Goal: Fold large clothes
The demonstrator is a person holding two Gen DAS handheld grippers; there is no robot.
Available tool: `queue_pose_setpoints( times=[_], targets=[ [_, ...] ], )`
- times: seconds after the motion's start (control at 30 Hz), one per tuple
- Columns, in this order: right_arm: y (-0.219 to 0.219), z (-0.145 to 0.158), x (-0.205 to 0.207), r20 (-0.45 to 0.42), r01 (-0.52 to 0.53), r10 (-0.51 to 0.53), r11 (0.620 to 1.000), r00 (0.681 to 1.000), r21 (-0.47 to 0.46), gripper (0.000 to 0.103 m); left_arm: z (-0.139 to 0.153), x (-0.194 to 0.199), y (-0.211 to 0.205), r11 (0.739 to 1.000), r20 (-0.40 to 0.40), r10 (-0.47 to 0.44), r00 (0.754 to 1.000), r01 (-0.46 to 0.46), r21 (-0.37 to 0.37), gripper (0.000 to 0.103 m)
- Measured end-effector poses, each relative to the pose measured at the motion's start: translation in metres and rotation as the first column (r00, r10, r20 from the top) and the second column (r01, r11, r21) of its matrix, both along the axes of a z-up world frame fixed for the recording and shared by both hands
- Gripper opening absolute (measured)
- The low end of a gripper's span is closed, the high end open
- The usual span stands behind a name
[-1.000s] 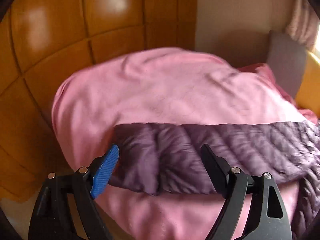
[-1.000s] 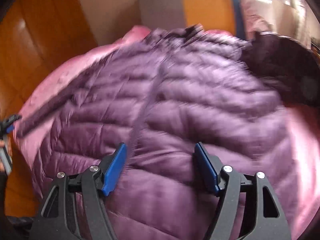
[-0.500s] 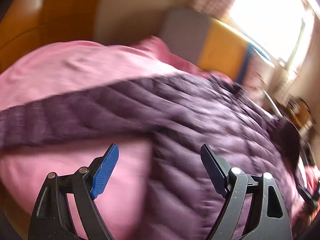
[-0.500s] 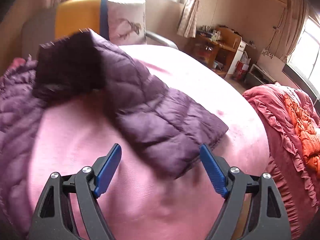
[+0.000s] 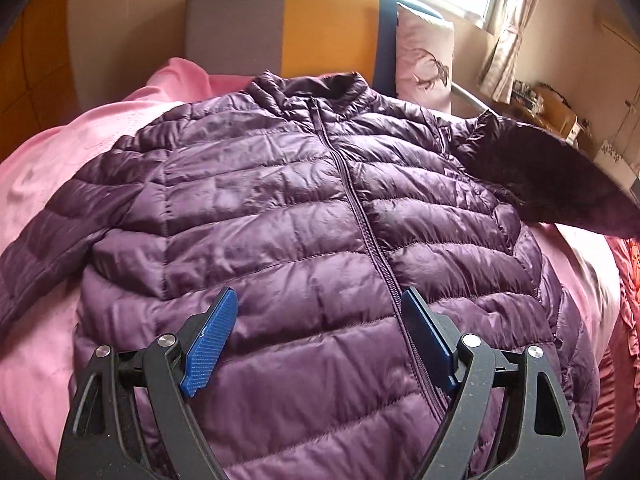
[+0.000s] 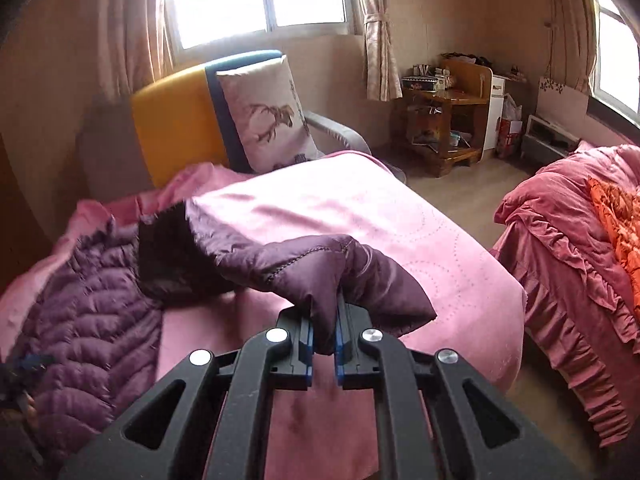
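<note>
A purple quilted jacket (image 5: pixel 304 216) lies front-up and zipped on a pink blanket (image 5: pixel 52 168) spread over a bed, its collar toward the far headboard (image 5: pixel 280 28) of grey, yellow and blue panels. The left gripper (image 5: pixel 318 340) hovers above the jacket's lower front with its blue-padded jaws spread wide and nothing between them. The right gripper (image 6: pixel 323 334) has just been closing, and its jaws now pinch the cuff end of the jacket's right sleeve (image 6: pixel 320 272), which hangs lifted off the blanket. In the left wrist view that sleeve shows as a dark fold raised at the jacket's right shoulder. A pillow (image 6: pixel 268 120) with a printed bird leans against the headboard, and a red ruffled quilt (image 6: pixel 576 240) lies on a second bed to the right.
</note>
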State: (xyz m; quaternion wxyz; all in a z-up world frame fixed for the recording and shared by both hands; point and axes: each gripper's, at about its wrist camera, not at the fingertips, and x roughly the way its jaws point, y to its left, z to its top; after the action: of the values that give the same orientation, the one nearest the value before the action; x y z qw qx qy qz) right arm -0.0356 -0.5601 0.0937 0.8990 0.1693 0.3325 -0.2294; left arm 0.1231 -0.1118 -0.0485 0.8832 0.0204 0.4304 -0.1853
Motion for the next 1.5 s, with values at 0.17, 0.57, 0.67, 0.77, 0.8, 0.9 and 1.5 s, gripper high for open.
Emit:
queue_pose_setpoints(
  times=[0.17, 0.57, 0.67, 0.77, 0.8, 0.9, 1.5],
  targets=[
    [-0.059, 0.024, 0.000, 0.024, 0.118, -0.120, 0.990, 0.993, 0.081, 0.006, -0.008, 0.012, 0.001, 1.000, -0.027, 0.005, 1.000, -0.004, 0.019, 0.083],
    [-0.196, -0.100, 0.072, -0.278, 0.467, -0.406, 0.859, 0.871, 0.208, 0.027, -0.024, 0.026, 0.009, 0.999, -0.079, -0.009, 0.997, 0.012, 0.041, 0.086],
    [-0.187, -0.088, 0.075, -0.248, 0.498, -0.470, 0.865, 0.847, 0.060, 0.063, -0.017, 0.027, 0.011, 1.000, -0.091, -0.010, 0.996, 0.012, 0.025, 0.086],
    [-0.141, -0.059, 0.090, -0.154, 0.404, -0.409, 0.913, 0.900, -0.060, 0.071, -0.005, 0.033, 0.015, 1.000, -0.048, 0.015, 0.999, -0.014, 0.005, 0.086],
    [-0.121, -0.054, 0.101, -0.141, 0.339, -0.346, 0.938, 0.928, -0.068, 0.071, 0.000, 0.037, 0.015, 1.000, -0.020, 0.020, 1.000, -0.020, 0.004, 0.086],
    [-0.046, -0.045, 0.144, -0.084, 0.092, -0.095, 0.995, 0.992, -0.042, 0.071, 0.008, 0.047, 0.011, 0.999, 0.018, 0.031, 0.999, -0.032, 0.021, 0.086],
    [0.045, -0.176, 0.309, -0.196, -0.102, 0.122, 0.989, 0.973, 0.109, 0.069, -0.038, 0.069, 0.015, 0.992, -0.015, 0.111, 0.994, -0.110, 0.069, 0.096]
  ],
)
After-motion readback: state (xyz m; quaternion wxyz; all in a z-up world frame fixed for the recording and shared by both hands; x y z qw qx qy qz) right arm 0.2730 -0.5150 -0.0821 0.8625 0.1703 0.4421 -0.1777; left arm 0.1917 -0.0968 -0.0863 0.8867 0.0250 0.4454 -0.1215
